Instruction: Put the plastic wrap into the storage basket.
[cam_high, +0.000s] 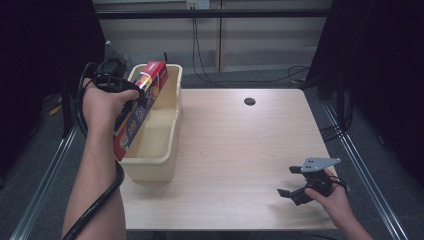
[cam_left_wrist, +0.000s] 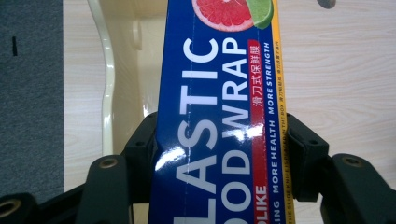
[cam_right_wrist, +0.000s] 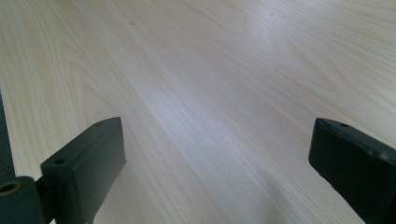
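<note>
We have the box of plastic wrap (cam_high: 141, 107) clamped in the left claw (cam_high: 131, 97), its two jaws pressing on the long sides of the box, as the left gripper view shows with the blue printed face (cam_left_wrist: 219, 116) running straight up between them. In the high view the box hangs tilted over the left wall of the cream tub (cam_high: 170, 125), which stands at the left edge of the table (cam_high: 240, 150); its far end rises above the tub's far rim and its near end dips outside the near left wall. We cannot tell whether the box touches the rim.

We judge the box light and fairly stiff, since it is thin cardboard, most likely around a roll. The glossy print looks slippery, and the walls would probably dent under a hard squeeze. Because it is long, a hold near one end would let it swing, so the middle of its length is the place to take it, across the narrow width; that is roughly where our claw sits.

The right claw (cam_high: 296, 185) rests low over the near right part of the table, well apart from the tub. Its jaws stand wide with bare wood between them (cam_right_wrist: 210, 112).
</note>
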